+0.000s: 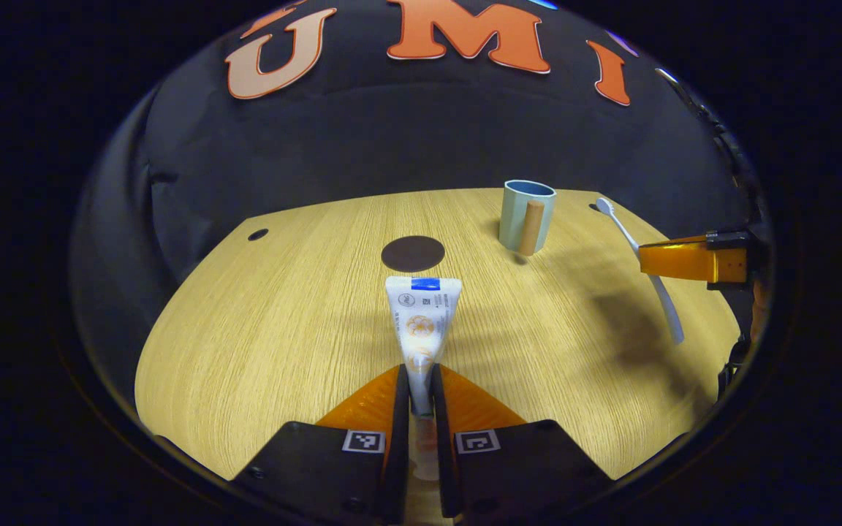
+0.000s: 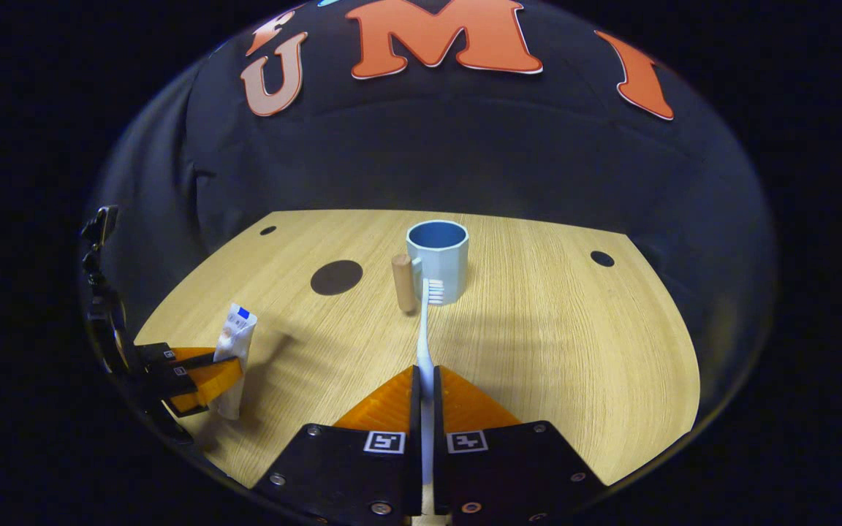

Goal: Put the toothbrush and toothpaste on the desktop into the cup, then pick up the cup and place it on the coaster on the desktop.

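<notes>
Gripper on toothpaste

A light wood-grain desktop fills the lower half of both views, its grain running toward the far edge — small dark round holes sit near its far corners. Behind it hangs a black cloth wall, creased and dim. Light falls from above, casting soft shadows.
</notes>
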